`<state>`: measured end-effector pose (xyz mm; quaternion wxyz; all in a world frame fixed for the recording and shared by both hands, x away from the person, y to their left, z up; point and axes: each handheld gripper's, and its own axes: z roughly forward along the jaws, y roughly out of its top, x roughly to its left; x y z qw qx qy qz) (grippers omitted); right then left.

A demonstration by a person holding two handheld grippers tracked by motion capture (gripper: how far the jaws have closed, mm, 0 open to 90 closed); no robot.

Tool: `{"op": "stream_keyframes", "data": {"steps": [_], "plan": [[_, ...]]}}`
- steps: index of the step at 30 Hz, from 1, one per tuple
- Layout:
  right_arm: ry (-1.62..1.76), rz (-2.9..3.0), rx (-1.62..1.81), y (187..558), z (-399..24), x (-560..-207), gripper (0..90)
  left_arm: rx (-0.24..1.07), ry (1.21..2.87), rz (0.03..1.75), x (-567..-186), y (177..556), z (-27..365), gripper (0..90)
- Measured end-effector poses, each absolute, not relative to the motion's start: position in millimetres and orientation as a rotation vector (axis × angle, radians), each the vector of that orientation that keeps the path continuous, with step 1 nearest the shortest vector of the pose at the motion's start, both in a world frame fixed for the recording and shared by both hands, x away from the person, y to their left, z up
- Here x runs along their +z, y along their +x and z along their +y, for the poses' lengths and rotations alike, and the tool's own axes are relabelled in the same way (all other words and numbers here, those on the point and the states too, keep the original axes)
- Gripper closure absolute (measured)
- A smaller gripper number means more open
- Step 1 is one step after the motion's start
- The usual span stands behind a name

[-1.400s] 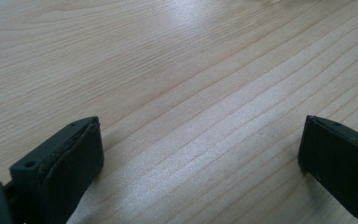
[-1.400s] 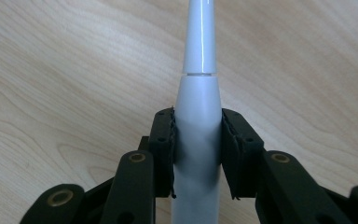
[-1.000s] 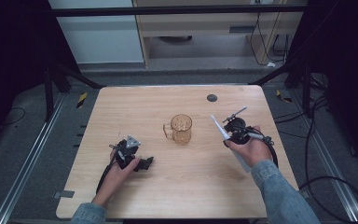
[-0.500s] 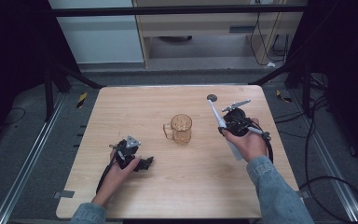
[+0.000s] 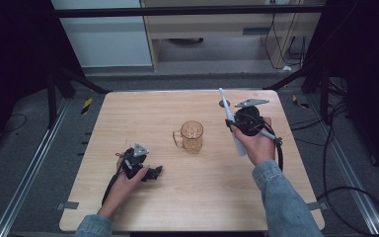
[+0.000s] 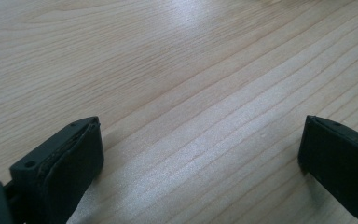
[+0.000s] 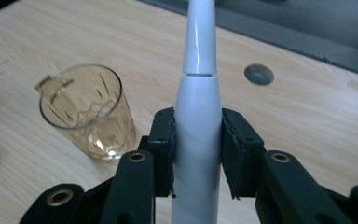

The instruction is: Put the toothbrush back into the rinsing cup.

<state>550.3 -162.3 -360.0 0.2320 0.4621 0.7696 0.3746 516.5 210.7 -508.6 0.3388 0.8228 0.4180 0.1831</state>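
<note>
Lifting the white toothbrush [image 7: 196, 135] off the table, your right gripper [image 7: 196, 154] clamps it upright — next, the amber mug [image 5: 191, 136] — left gripper [image 6: 200, 154] gapes empty.

A white electric toothbrush [image 7: 196, 126] (slim neck uppermost) stands tilted beside an upright amber glass mug [image 7: 89, 114].

A light wooden table [image 5: 148, 113] with rounded corners was set on a dark grey floor [image 5: 24, 153], flanked on either side by metal rails [image 5: 27, 173]. Behind it, a pale cabinet [image 5: 103, 37] and a wooden unit [image 5: 212, 24] were placed against the back, with black cables [image 5: 345, 148] trailed over the floor at the right. The far edges of the room were left in deep shadow.
</note>
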Motion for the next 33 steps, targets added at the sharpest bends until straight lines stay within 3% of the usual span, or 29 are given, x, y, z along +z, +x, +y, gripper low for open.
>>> {"op": "stream_keyframes", "data": {"steps": [18,33], "plan": [[1.208,1.913,1.250,551,-144,-341,67.1,0.477,2.144,1.087,-509,516,211,0.0],[1.182,1.755,1.377,561,-99,-327,67.1,0.476,2.145,1.084,-509,516,211,0.0]]}}
